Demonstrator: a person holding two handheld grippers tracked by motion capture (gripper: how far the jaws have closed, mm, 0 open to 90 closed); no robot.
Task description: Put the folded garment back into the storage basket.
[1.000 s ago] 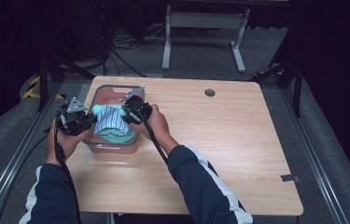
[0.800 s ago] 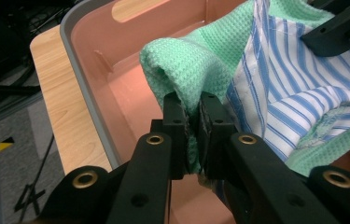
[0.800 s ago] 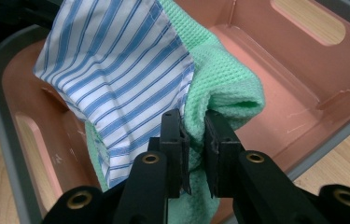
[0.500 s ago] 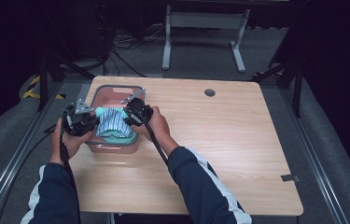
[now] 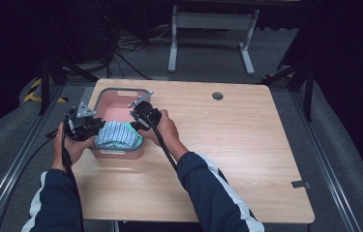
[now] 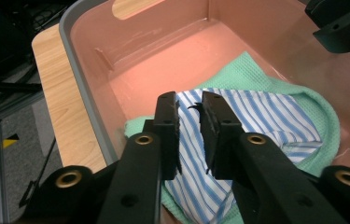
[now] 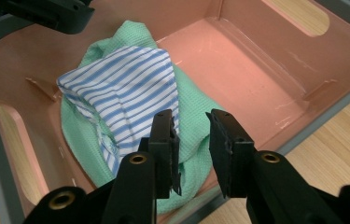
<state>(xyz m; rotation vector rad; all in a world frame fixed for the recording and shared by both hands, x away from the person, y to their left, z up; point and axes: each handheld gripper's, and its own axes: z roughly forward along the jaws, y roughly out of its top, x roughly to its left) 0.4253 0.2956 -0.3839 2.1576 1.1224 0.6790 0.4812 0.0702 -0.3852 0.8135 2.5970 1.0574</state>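
Two cloths are seen in the pink bin (image 5: 121, 94) on the wooden table (image 5: 237, 145): a blue-striped cloth (image 6: 256, 116) laid over a green waffle cloth (image 7: 191, 116) at the near end. Left gripper (image 6: 190, 108) is held over the striped cloth, jaws slightly parted, nothing gripped. Right gripper (image 7: 191, 126) is poised above the green cloth, jaws apart, empty.

Striped cloth (image 6: 238, 116) on waffle cloth (image 6: 256, 77), both in bin's (image 5: 102, 99) near end, prob. table's (image 5: 247, 145) left.
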